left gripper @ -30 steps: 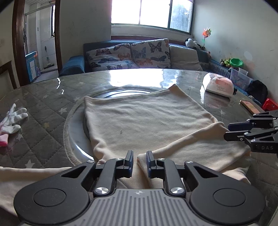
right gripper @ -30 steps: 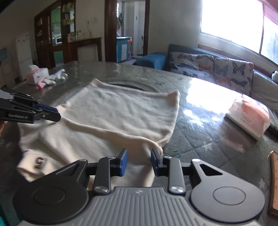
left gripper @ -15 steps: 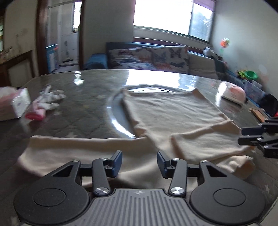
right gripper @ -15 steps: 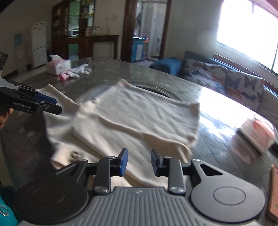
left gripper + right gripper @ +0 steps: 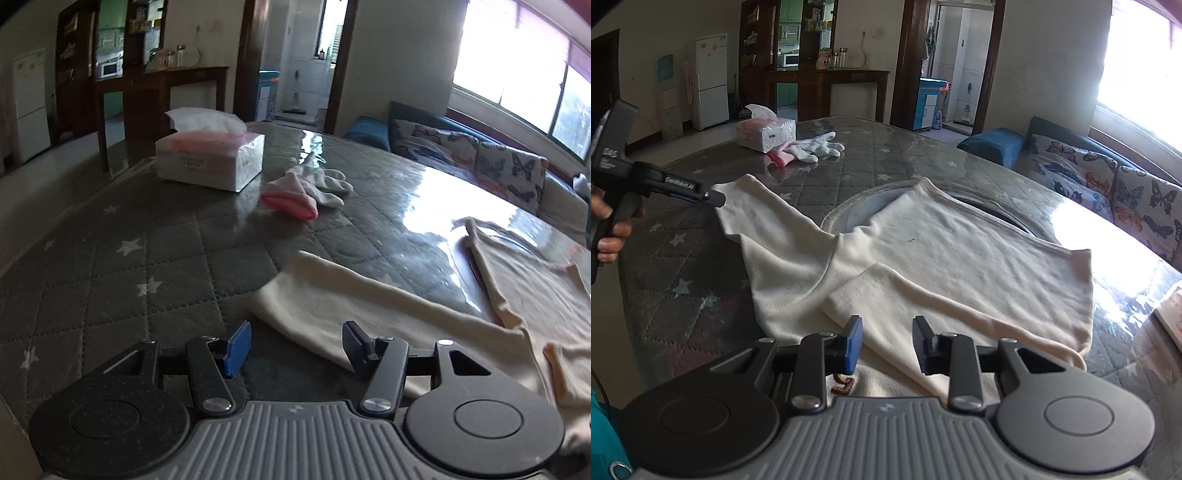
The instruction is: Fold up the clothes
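The left tool [image 5: 293,345] has swung away from the body of the cream top [image 5: 960,258] to its outstretched left sleeve [image 5: 332,295], and its jaws, narrow a second ago, now stand wide and empty just short of the cuff end. The right tool [image 5: 886,345] has also eased a little wider and hovers, holding nothing, over the right sleeve [image 5: 923,306], which lies folded inward across the garment's front. That suggests one sleeve fold is done and the left sleeve is next: the cuff is probably to be pinched and carried across the body in the same way. The top lies flat on the surface [image 5: 166,266], a dark quilted cover with star patches under glossy glass, partly over a round inset. Farther off on it sit a tissue pack [image 5: 210,158] and a white glove with a pink cuff [image 5: 310,188]. Beyond are a doorway, dark wooden shelving, a white fridge, a sofa with butterfly cushions and a bright window.
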Available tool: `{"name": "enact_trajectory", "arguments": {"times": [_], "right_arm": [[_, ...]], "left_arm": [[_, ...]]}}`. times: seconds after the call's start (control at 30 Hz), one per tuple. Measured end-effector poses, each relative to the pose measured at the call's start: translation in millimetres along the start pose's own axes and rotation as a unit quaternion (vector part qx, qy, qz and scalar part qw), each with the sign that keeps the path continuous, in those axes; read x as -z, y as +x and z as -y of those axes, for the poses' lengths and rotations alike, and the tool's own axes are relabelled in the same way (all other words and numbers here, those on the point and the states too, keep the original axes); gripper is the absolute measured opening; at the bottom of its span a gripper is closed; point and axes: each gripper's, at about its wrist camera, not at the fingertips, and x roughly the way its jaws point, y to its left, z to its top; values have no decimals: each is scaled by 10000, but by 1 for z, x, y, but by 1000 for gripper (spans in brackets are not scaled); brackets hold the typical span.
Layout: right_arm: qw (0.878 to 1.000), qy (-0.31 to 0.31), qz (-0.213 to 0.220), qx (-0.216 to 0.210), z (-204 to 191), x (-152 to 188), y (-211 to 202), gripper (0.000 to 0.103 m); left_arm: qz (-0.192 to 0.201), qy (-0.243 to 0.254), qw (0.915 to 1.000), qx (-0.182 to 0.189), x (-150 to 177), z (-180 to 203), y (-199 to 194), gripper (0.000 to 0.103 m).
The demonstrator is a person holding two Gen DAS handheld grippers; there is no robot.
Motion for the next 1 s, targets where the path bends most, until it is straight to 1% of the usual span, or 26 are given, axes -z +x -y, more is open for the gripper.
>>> {"name": "enact_trajectory", "arguments": {"times": [0.07,0.1,0.13,0.17,0.2,0.23,0.27,0.3,0.37,0.43,0.53,0.67,0.8,0.87,1.0], "right_arm": [[10000,8,-9,26,0,0,0,29],[10000,17,-14,37,1,0,-1,29],[10000,33,-22,53,2,1,-1,29],[10000,51,-29,70,3,2,-2,29],[9999,69,-37,87,4,3,-3,30],[9999,87,-44,104,5,4,-3,29],[9998,120,-44,122,7,6,-4,29],[9998,157,-43,139,9,7,-6,29],[9996,233,-39,175,13,11,-8,30],[9993,308,-34,208,18,14,-11,30],[9986,450,25,278,26,20,-17,30],[9969,681,142,377,40,29,-28,30],[9946,876,188,517,56,40,-37,30],[9931,985,213,596,66,47,-43,30],[9886,1254,267,795,89,62,-54,30]], "left_arm": [[-19,-72,10000,1,-2,1,5,56],[9,-79,10000,-4,-3,2,7,54],[39,-52,10000,-22,-3,3,9,45],[61,-17,10000,-54,-4,5,10,38],[71,-22,10000,-41,-4,7,10,23],[84,-95,9999,30,-5,7,10,11],[99,-189,9997,117,-6,6,10,10],[192,-181,9994,203,-7,9,6,9],[439,-58,9981,419,-10,19,-4,8],[639,92,9951,748,-15,33,-15,7],[710,225,9890,1277,-24,58,-27,6],[716,538,9748,2041,-34,102,-39,6],[565,929,9541,2791,-31,157,-48,6],[463,1144,9443,3051,-25,182,-49,6],[154,1533,9256,3457,-3,227,-46,6]]}}
